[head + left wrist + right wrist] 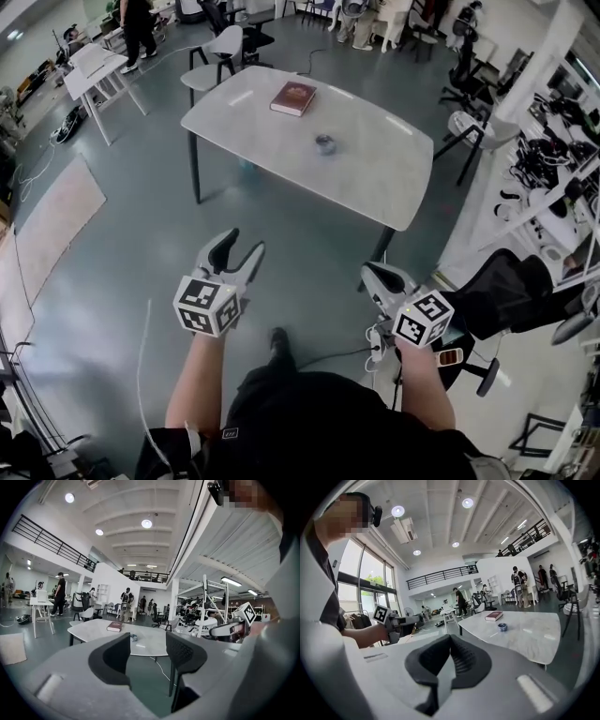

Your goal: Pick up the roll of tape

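The roll of tape [325, 143] is small, dark and bluish, and lies near the middle of a white table [394, 178], well ahead of both grippers. A dark red book [292, 97] lies beyond it. My left gripper [239, 253] is held above the floor short of the table, open, with nothing between its jaws. My right gripper [375, 277] is shut and empty, near the table's front corner. In the left gripper view the tape [134, 638] shows far off between the parted fingers [115, 656]. In the right gripper view the tape [502, 626] lies right of the closed gripper [450, 638].
A grey chair [214, 58] stands behind the table, and a black office chair [511, 291] stands close on my right. White desks [92, 67] and a pale rug [52, 220] are on the left. A cable [145, 375] runs over the floor. People stand far off.
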A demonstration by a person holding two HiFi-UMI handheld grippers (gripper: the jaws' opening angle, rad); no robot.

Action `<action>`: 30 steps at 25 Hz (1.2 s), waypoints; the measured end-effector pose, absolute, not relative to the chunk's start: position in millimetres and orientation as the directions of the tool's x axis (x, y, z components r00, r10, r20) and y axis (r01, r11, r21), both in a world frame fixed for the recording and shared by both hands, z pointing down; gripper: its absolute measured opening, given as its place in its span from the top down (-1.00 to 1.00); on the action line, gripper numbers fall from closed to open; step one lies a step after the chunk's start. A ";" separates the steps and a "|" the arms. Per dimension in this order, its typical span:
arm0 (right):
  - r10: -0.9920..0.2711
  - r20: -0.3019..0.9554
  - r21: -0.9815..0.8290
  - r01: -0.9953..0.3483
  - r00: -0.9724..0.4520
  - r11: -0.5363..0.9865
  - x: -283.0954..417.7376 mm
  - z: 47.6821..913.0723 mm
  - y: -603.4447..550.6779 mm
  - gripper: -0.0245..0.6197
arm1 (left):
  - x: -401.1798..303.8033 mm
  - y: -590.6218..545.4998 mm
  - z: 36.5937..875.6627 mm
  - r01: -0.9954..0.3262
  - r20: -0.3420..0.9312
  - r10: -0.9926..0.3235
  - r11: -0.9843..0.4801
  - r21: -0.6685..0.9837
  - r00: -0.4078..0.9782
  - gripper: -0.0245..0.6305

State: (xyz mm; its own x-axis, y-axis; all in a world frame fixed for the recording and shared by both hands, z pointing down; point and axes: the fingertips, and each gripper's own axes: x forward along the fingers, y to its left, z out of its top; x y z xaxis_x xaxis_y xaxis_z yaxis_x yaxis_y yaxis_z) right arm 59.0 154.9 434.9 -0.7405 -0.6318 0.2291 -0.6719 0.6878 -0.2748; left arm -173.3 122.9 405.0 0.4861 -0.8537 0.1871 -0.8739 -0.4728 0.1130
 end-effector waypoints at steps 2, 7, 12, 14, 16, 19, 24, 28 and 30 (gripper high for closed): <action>-0.626 0.239 -0.272 -0.671 -0.742 0.690 39.2 435.3 129.6 0.91 | -188.3 95.4 408.0 -0.869 0.189 -0.848 -0.481 0.117 0.495 0.22; -0.634 0.259 -0.266 -0.685 -0.728 0.678 7.6 433.3 82.1 0.91 | -225.9 50.7 409.4 -0.859 0.182 -0.839 -0.496 0.130 0.512 0.22; -0.649 0.256 -0.269 -0.698 -0.716 0.664 -4.1 427.8 59.1 0.91 | -251.6 30.1 407.8 -0.863 0.189 -0.843 -0.487 0.131 0.504 0.22; -0.645 0.263 -0.269 -0.697 -0.717 0.665 -9.6 428.0 56.1 0.91 | -257.3 27.7 406.6 -0.865 0.189 -0.845 -0.484 0.133 0.501 0.22; -0.646 0.260 -0.274 -0.697 -0.718 0.663 -13.1 428.7 50.0 0.91 | -260.1 23.8 408.2 -0.865 0.195 -0.843 -0.484 0.133 0.502 0.22; -0.644 0.247 -0.288 -0.689 -0.724 0.665 -14.7 433.6 36.4 0.91 | -259.0 15.6 413.7 -0.865 0.208 -0.840 -0.486 0.125 0.502 0.22; -0.626 0.221 -0.323 -0.661 -0.748 0.677 -14.8 445.6 0.4 0.91 | -256.0 -12.4 417.5 -0.874 0.237 -0.842 -0.477 0.094 0.485 0.22; -0.614 0.206 -0.356 -0.643 -0.762 0.678 -7.5 453.9 -46.3 0.91 | -246.9 -52.1 419.0 -0.877 0.264 -0.839 -0.475 0.073 0.476 0.22; -0.612 0.202 -0.368 -0.638 -0.765 0.676 -0.8 457.6 -74.8 0.91 | -239.9 -79.6 421.8 -0.879 0.277 -0.837 -0.472 0.074 0.472 0.22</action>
State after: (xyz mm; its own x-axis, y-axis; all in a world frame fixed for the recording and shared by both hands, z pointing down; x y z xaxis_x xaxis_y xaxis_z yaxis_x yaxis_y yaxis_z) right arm -0.8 -74.8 457.6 -0.7647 -0.6120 0.2017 -0.6382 0.6762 -0.3682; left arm -239.9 -79.6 421.8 0.4724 -0.8368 0.2768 -0.8787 -0.4717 0.0736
